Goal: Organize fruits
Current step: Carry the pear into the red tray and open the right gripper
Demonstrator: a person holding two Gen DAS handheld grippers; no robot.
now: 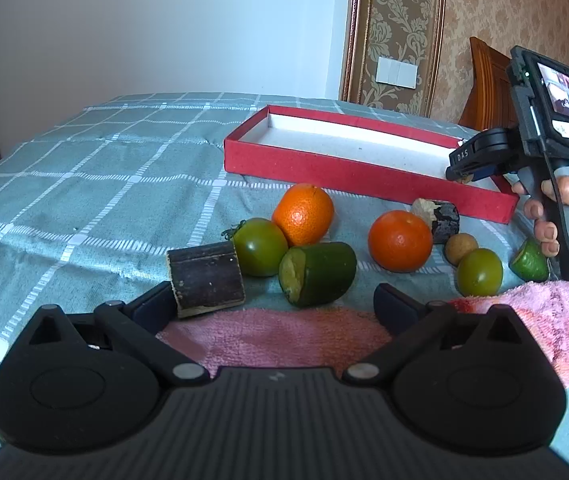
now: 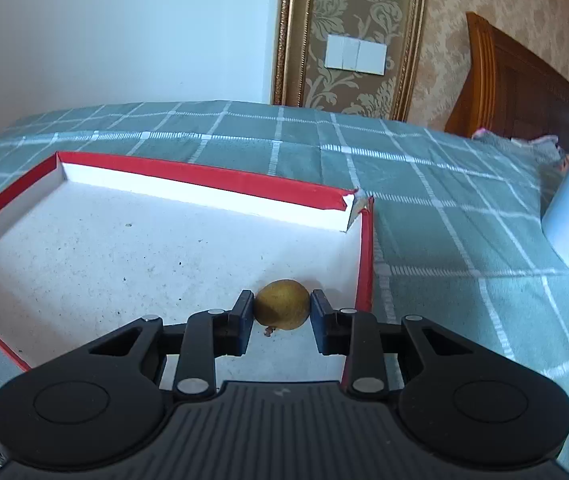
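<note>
Red-walled, white-floored, the shallow cardboard box (image 2: 104, 248) lies on the bed's grey-green checked cover (image 1: 84, 168). Over its near right corner the right hand-held gripper (image 2: 282, 310) is clamped on a small round brown-yellow fruit (image 2: 282, 309). The left hand-held gripper (image 1: 272, 304) stands wide apart and empty above a pink towel (image 1: 276, 336), with two oranges (image 1: 304, 213), green fruits (image 1: 260, 246) and dark cane pieces (image 1: 206, 278) just beyond its fingers.
</note>
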